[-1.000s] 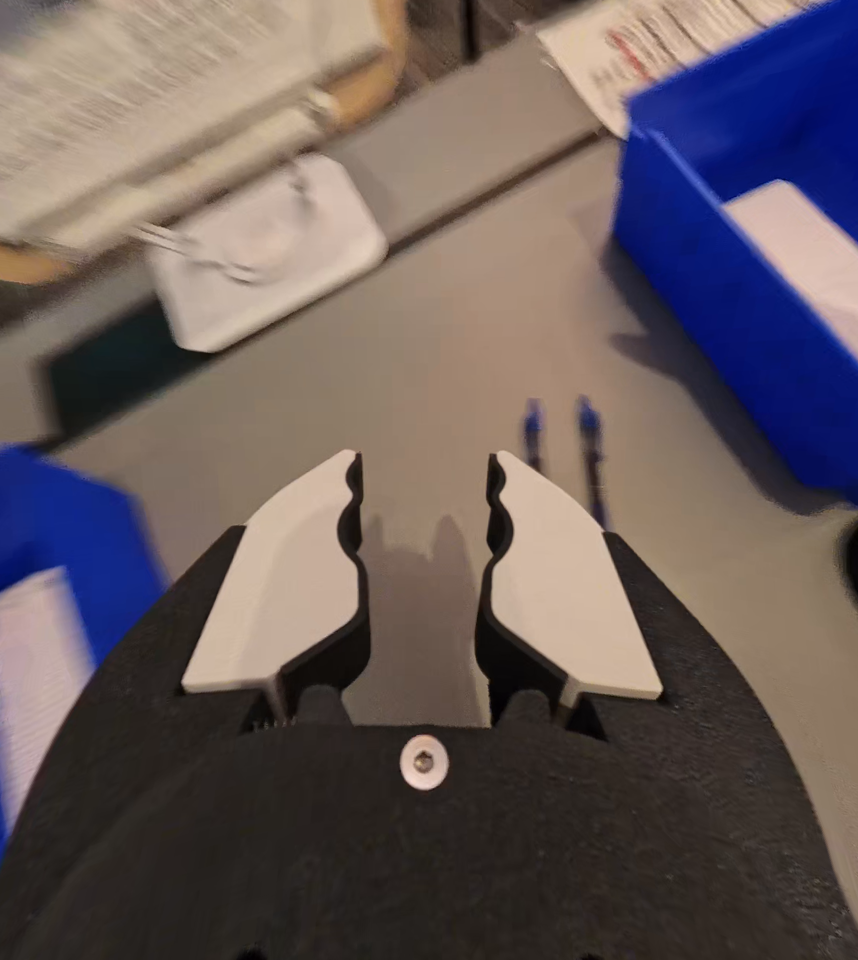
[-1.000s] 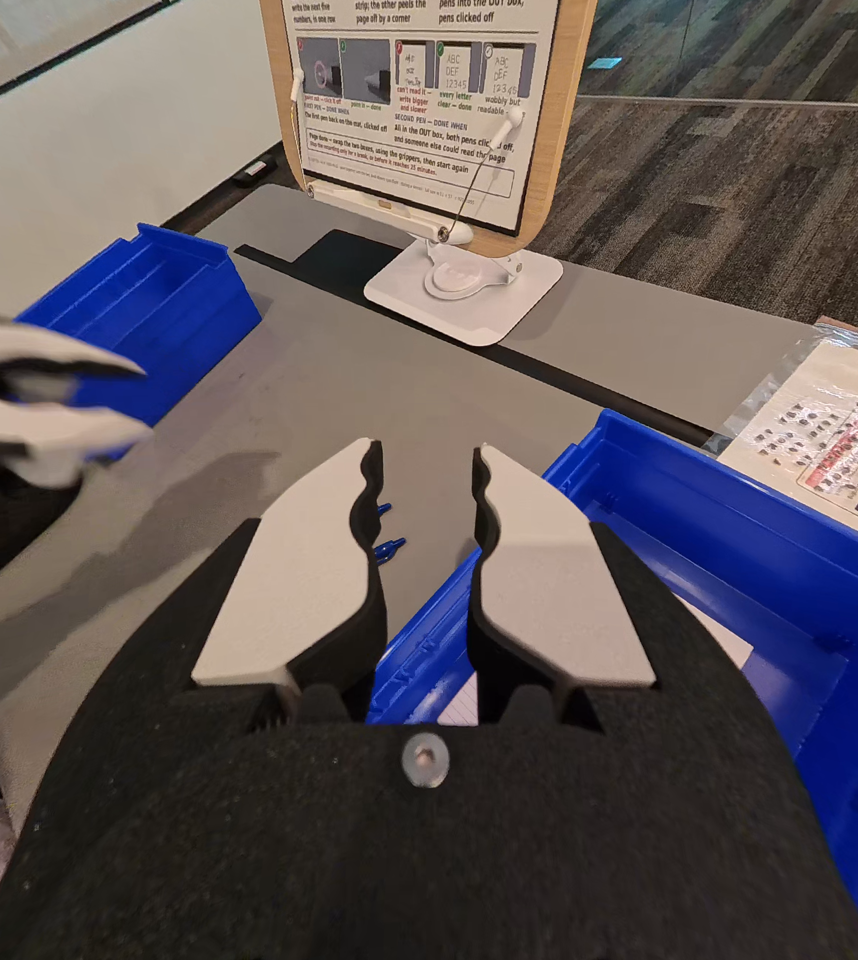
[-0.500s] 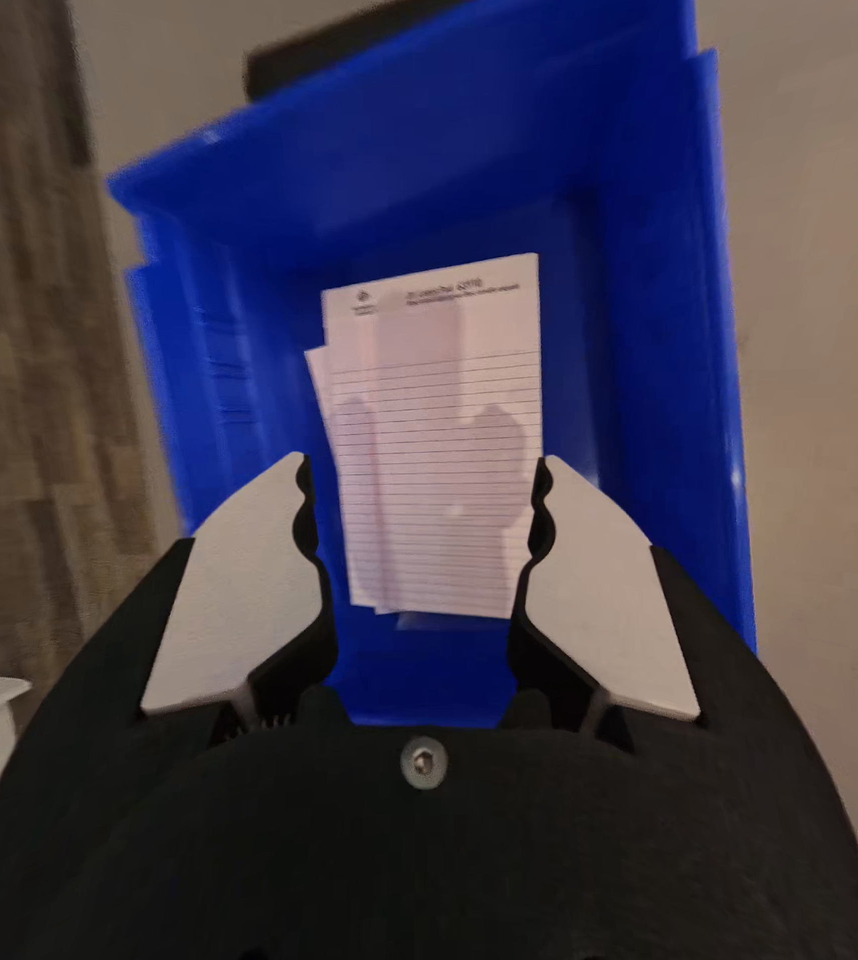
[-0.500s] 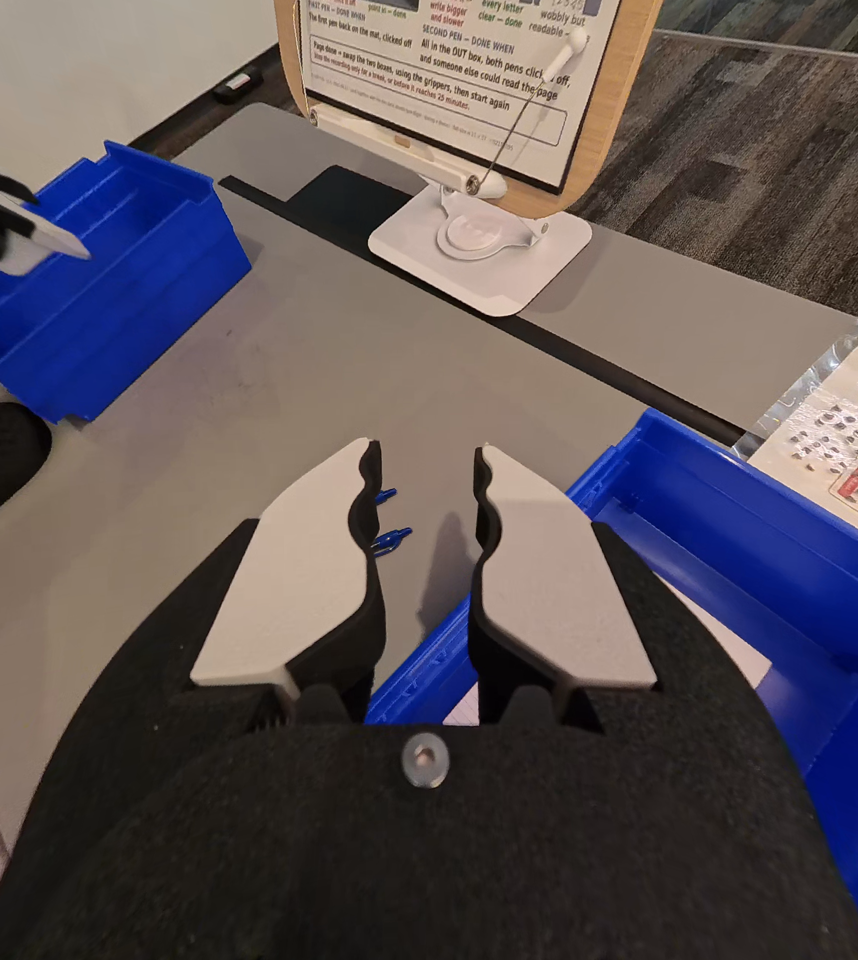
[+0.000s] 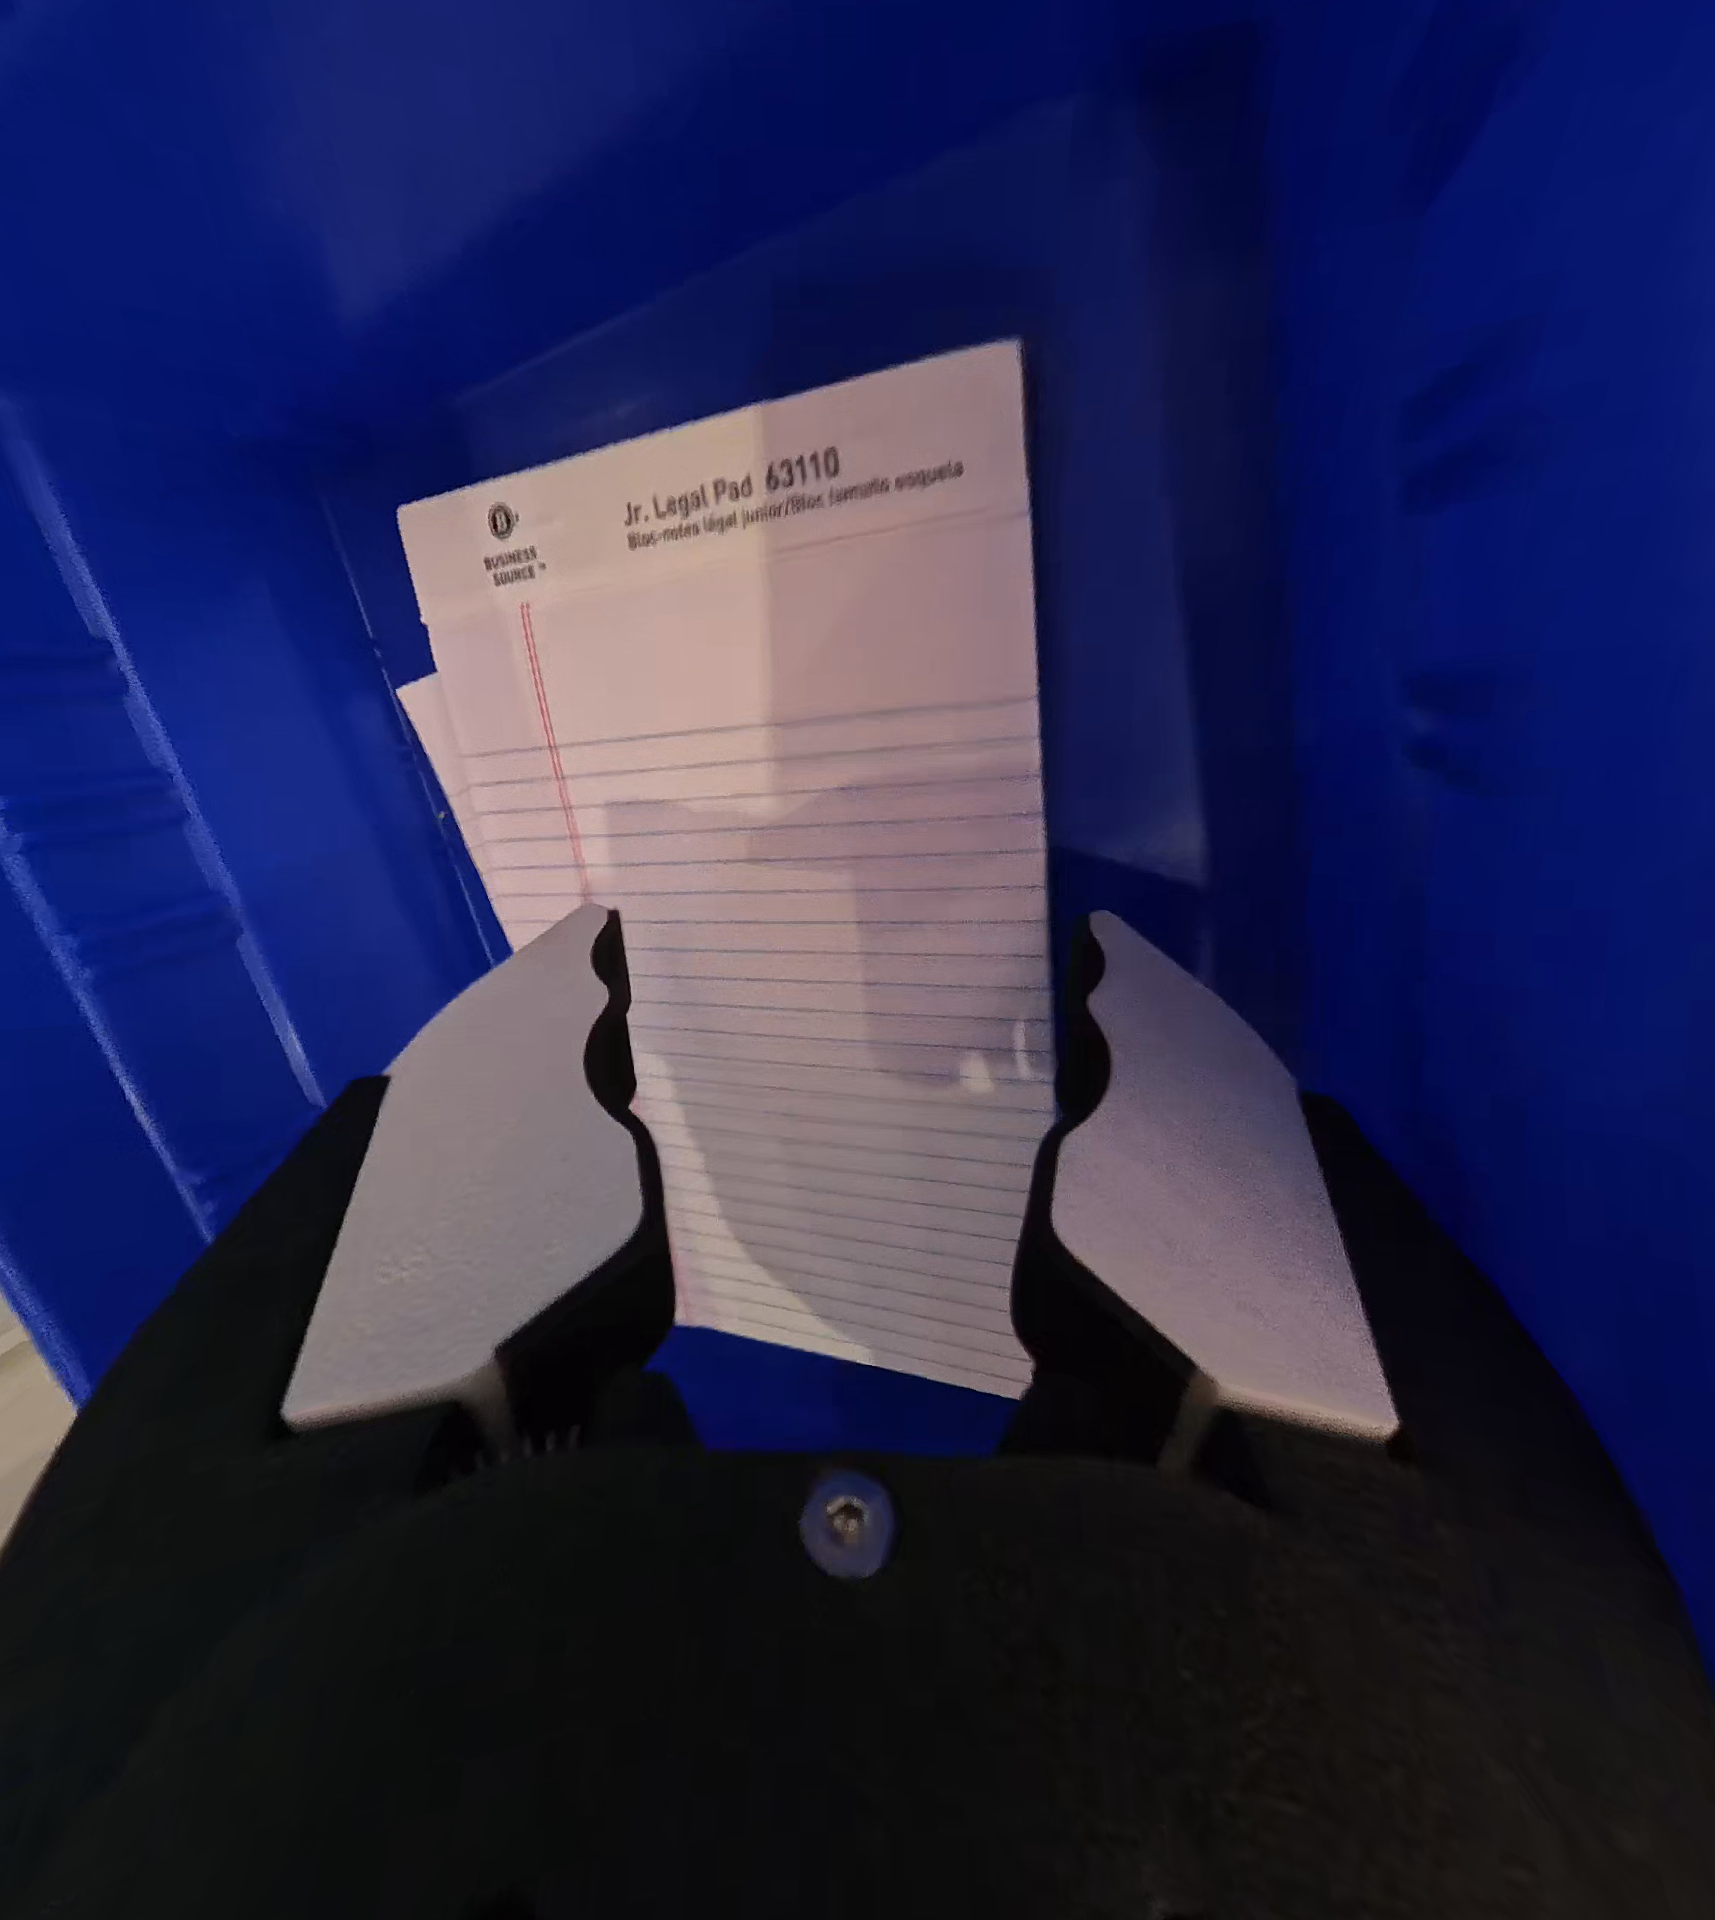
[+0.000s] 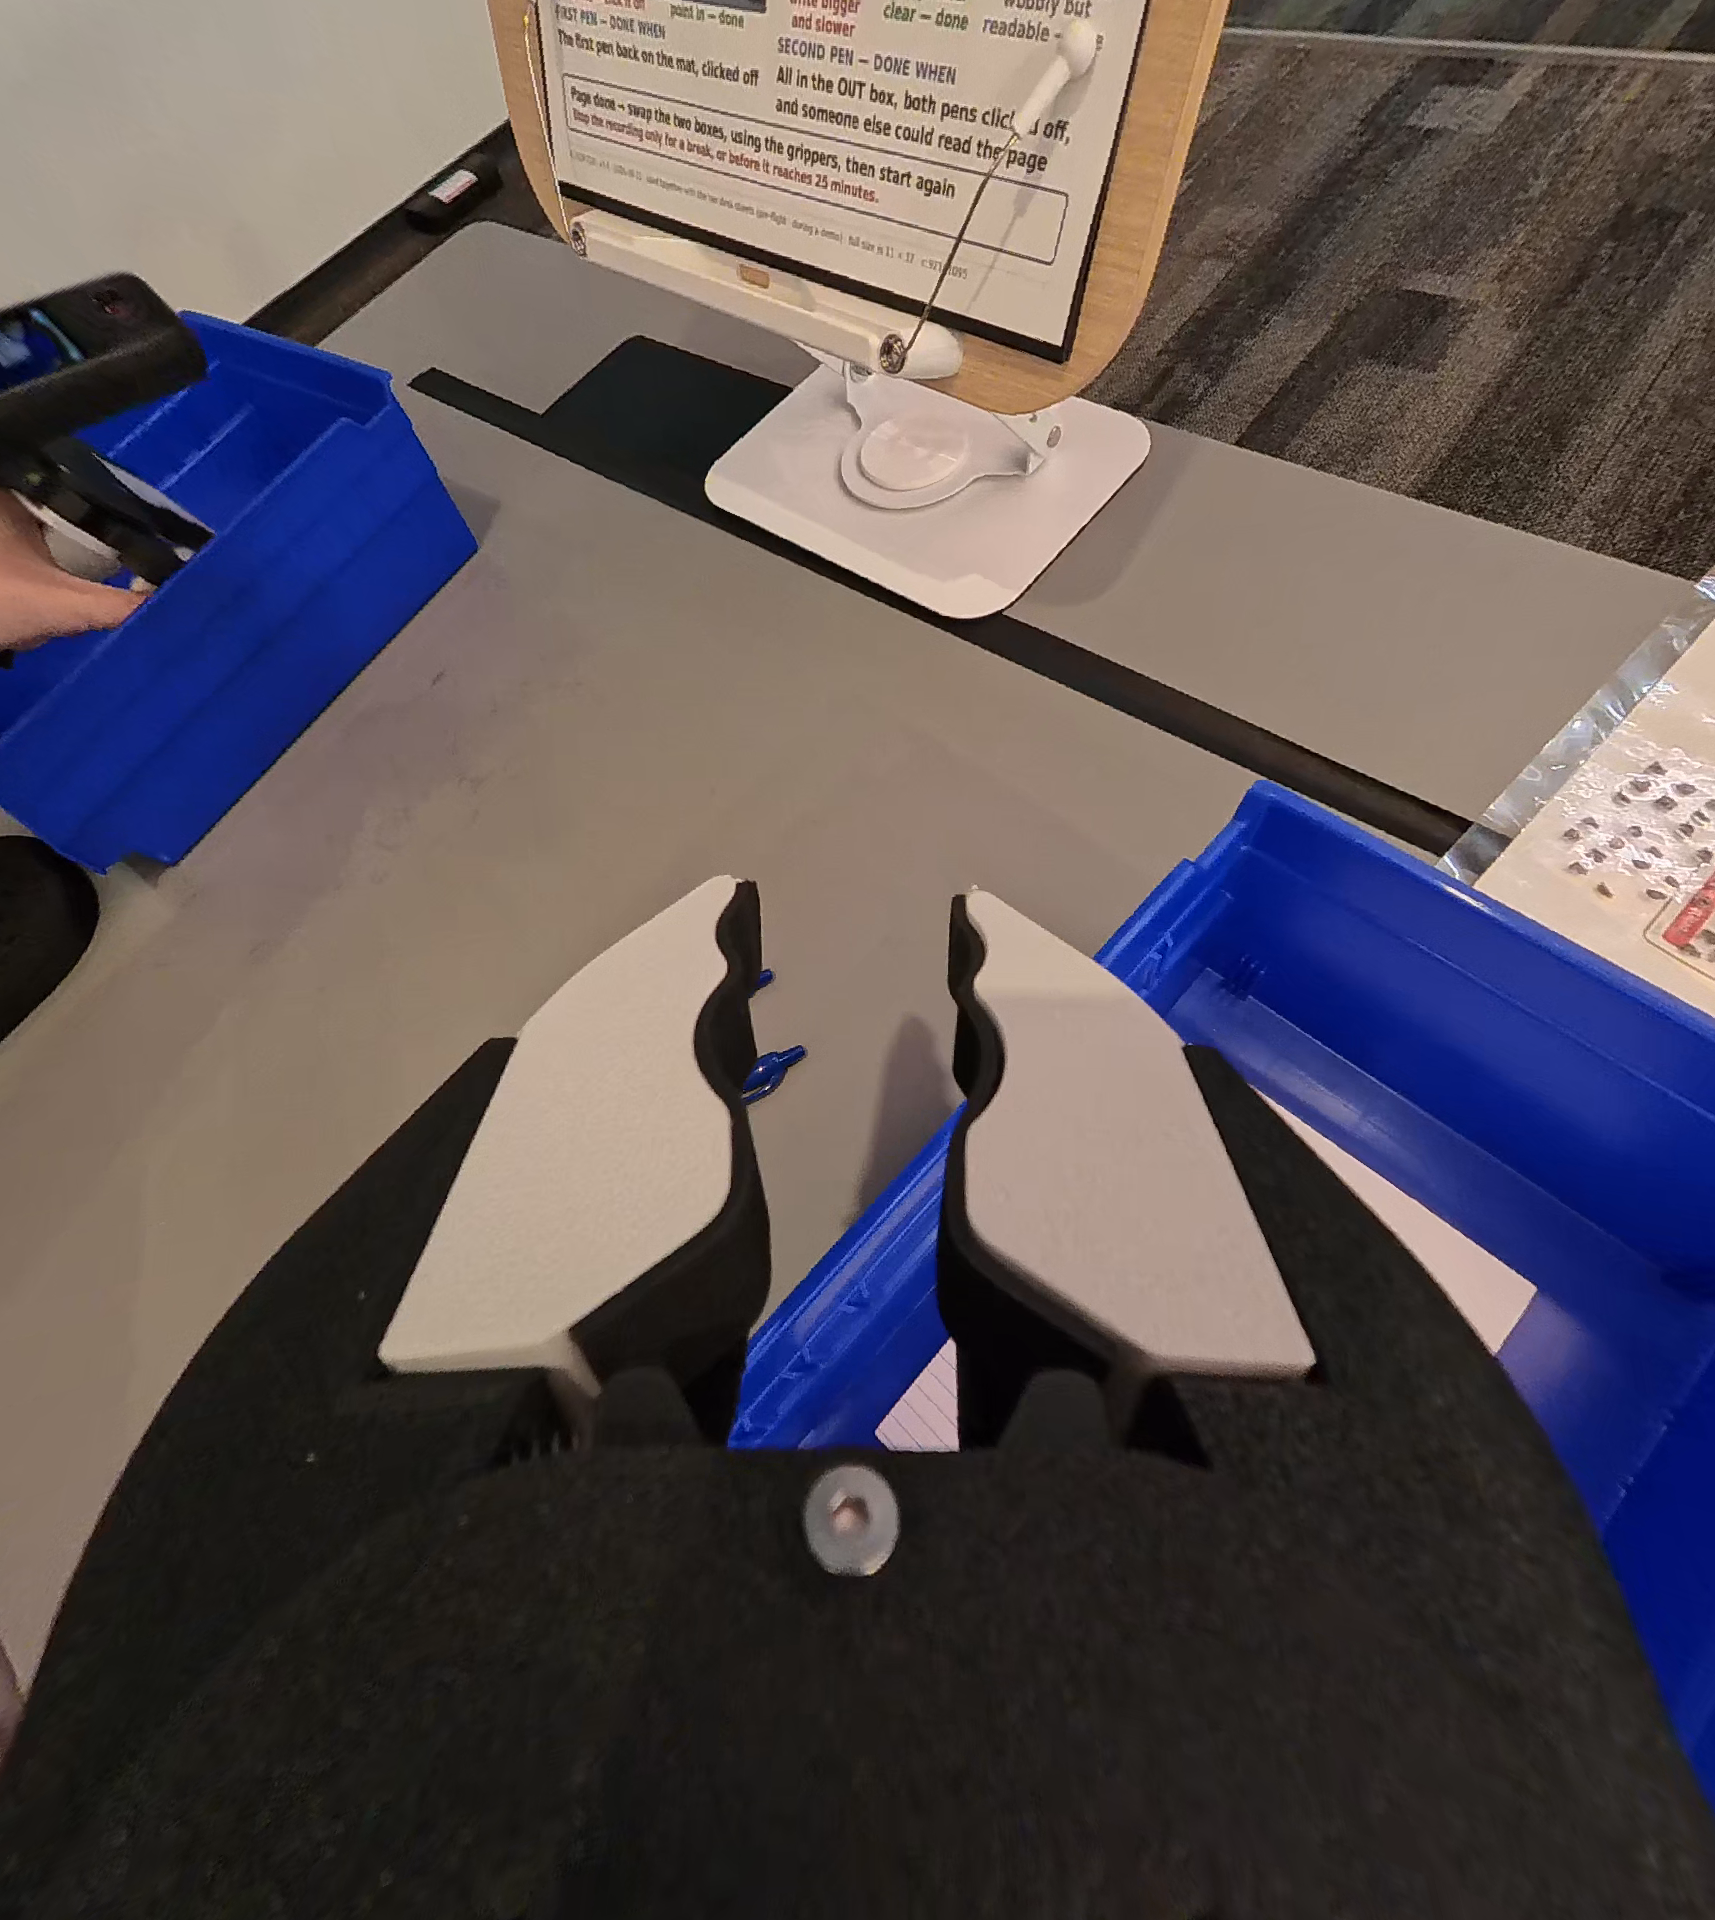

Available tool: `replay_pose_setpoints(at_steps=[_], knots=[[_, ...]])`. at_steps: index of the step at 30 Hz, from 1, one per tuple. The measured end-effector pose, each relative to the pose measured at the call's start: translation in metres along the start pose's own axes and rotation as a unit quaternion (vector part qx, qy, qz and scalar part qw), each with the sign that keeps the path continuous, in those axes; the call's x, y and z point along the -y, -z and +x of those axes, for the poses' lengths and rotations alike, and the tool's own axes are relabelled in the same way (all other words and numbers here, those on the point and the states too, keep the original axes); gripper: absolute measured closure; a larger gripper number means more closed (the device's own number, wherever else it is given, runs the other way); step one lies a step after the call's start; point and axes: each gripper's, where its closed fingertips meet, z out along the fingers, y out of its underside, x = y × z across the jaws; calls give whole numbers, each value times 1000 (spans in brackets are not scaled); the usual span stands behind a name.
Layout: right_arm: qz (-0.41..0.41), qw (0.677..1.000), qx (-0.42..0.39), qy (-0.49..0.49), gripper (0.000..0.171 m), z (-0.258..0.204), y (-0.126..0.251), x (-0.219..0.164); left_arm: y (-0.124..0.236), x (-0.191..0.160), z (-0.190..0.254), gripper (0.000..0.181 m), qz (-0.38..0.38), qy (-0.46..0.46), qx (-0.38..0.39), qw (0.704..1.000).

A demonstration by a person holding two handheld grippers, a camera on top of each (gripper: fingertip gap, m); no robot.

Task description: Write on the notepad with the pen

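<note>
Left claw: I am holding my left gripper (image 5: 848,925) down inside the blue bin (image 5: 209,727) at the worktop's left edge, fingers spread wide and gripping nothing.
Notepad: the white lined notepad (image 5: 780,831) is lying flat on that bin's floor, toward its right wall, showing between my 2 spread fingers; whether they are touching the paper I cannot tell.
Loose sheet: another sheet's edge (image 5: 422,717) is peeking out from under the notepad's left side.
Right claw: I am hovering my right gripper (image 6: 853,904) above the worktop (image 6: 624,748) near its front edge, fingers partly apart and empty.
Pens: 2 blue pens (image 6: 775,1065) are lying on the worktop just behind my right gripper's left finger, only their ends showing, beside the near bin's left wall.
Near bin: a 2nd blue bin (image 6: 1455,987) is sitting at the worktop's right front, with white paper (image 6: 1404,1226) in it.
Sign: a stand with a printed sheet (image 6: 926,488) is standing at the worktop's back edge.
Bagged card: a card in clear plastic (image 6: 1684,790) is lying at the right edge.
</note>
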Motion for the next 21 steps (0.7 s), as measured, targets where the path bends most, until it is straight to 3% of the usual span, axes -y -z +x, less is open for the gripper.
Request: replay_pose_setpoints(at_steps=[21], knots=[[11, 1000, 0, -9, 137, 6, 9, 1, 3, 1, -23, 95, -15, -40, 114, 993]])
